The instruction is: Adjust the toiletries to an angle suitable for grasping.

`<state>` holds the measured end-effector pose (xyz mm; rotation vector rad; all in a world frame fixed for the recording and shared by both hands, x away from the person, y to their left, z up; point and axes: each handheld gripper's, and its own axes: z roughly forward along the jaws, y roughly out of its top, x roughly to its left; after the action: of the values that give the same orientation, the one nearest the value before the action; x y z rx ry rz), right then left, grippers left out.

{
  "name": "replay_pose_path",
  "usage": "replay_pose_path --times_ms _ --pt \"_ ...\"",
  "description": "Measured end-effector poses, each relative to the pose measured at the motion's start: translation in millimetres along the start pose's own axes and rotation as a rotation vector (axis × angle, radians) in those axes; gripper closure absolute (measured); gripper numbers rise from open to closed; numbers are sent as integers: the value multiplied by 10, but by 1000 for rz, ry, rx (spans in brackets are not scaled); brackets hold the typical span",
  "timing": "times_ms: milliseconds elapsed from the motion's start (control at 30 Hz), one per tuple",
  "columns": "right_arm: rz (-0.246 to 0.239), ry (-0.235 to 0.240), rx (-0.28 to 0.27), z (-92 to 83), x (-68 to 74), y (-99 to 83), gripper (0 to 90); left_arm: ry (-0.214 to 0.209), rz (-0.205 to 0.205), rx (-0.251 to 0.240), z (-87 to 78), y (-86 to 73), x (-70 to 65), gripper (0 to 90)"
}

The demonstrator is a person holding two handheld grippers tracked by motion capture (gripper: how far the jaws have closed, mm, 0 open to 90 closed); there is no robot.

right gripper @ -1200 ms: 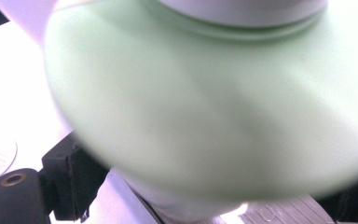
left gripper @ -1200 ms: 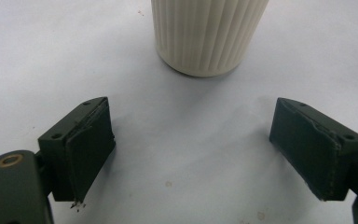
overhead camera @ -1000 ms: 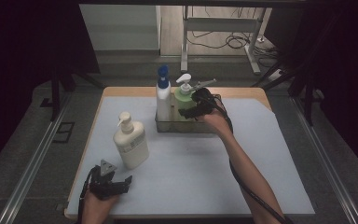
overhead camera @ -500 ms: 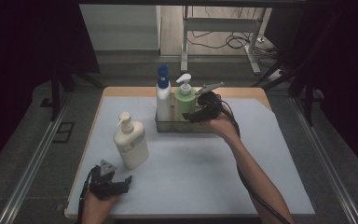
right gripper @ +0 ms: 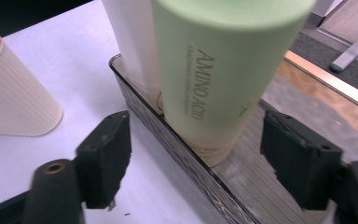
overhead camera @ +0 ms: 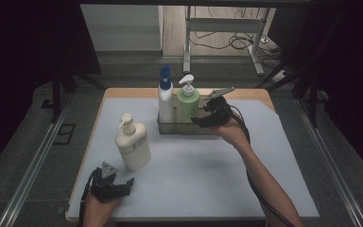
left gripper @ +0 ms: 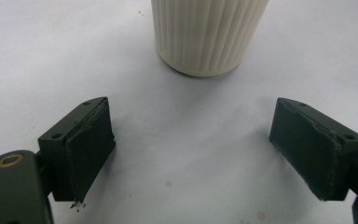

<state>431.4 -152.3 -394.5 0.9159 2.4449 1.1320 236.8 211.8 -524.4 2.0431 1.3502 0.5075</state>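
1. Left gripper (overhead camera: 123, 185) rests released at the near table edge, just before the cream bottle (overhead camera: 132, 142).
2. Right gripper (right gripper: 193, 161), jaws closing but not touching, straddles the green bottle (right gripper: 219, 70) standing in the tray (overhead camera: 170, 128).

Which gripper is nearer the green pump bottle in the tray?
Right. The right gripper is beside the green pump bottle, fingers either side, not touching. The left gripper sits near the table's front edge.
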Motion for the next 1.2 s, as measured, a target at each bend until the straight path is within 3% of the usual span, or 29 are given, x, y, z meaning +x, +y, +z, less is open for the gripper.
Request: replay_pose_path --times_ms 233,400,533,900,1200 --pt "39 -52 -7 -55 -58 -48 460 0 0 0 0 0 0 131" --pt "67 -46 -28 -57 -141 -78 548 0 0 1 -1 0 0 131" --pt "101 -69 -24 -14 -234 -102 652 0 0 0 0 0 0 131" --pt "155 -116 2 229 -372 -131 787 0 0 1 -1 0 1 131" --pt "168 -129 45 458 -379 -142 797 0 0 1 -1 0 1 131"
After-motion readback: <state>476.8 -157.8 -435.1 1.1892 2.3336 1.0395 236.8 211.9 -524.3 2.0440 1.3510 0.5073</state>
